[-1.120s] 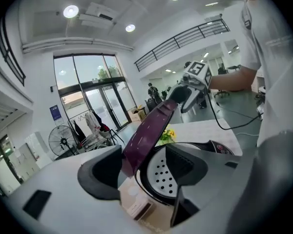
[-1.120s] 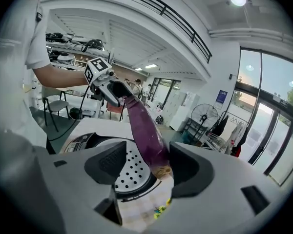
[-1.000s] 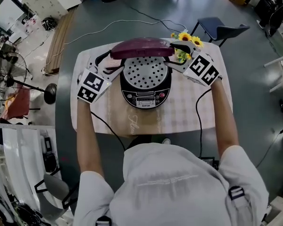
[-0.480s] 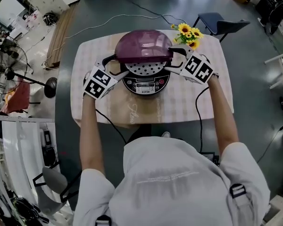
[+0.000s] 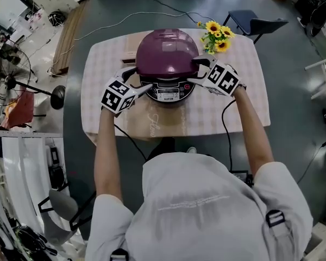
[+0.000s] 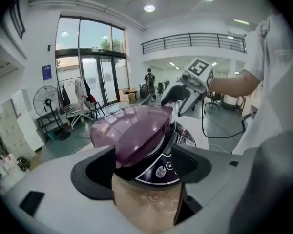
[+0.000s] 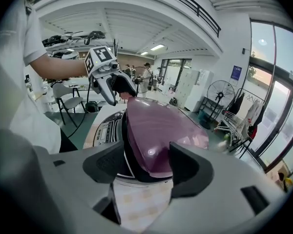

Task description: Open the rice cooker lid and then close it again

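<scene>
Two halves make this task, and by my judgement you are near the end of the second. The purple lid (image 5: 167, 52) lies down over the rice cooker (image 5: 168, 93). Only its front edge seems a little raised above the control panel, so a last press to latch it may be left. Whether it has clicked I cannot tell.

The cooker stands on the desk (image 5: 217, 118) between your two tools, just ahead of each. Your left tool (image 6: 144, 172) is released. Its jaws have just been opening, and the lid's rim and the dark body show in the gap with no pad pressing. Your right tool (image 7: 146, 172) is also released. Its jaws have just closed a little, and the lid's side stands between them, not gripped. The lid is glossy and domed.
</scene>
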`<state>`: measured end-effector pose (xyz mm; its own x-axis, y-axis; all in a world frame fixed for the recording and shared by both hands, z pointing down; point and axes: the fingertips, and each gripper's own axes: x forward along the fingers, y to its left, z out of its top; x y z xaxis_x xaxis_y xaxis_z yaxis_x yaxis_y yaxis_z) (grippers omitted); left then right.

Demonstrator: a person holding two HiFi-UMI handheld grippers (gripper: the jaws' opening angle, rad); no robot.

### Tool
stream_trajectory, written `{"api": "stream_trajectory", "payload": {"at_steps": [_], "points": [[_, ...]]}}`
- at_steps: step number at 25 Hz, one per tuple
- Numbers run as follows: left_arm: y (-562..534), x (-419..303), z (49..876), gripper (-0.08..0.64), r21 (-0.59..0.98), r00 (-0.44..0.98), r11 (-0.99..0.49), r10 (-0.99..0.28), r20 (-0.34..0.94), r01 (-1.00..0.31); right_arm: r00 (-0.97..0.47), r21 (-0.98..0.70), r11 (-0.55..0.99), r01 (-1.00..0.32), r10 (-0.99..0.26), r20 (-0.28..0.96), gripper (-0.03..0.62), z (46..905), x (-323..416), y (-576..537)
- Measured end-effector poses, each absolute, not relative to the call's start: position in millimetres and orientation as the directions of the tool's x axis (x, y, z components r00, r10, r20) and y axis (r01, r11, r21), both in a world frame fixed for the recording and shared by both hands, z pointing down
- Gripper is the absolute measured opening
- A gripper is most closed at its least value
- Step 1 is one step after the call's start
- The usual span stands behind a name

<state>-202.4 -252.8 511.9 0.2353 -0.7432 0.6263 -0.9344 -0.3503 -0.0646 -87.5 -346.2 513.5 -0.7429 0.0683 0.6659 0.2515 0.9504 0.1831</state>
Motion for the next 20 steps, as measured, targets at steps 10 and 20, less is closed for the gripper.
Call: {"api": "stream_trajectory", "payload": {"at_steps": [10, 20], "points": [[-254, -204, 525, 0.351, 0.099, 0.263, -0.253, -0.778, 0.571, -0.963, -0.736, 0.141, 0.972, 0.187, 0.044, 0.676, 0.253, 532, -90, -347], [-264, -206, 537, 0.23, 0.186, 0.266, -0.195, -0.795, 0.545, -0.963, -0.746, -0.013, 0.991, 0.132, 0.108, 0.657, 0.241, 546, -89, -347]]}}
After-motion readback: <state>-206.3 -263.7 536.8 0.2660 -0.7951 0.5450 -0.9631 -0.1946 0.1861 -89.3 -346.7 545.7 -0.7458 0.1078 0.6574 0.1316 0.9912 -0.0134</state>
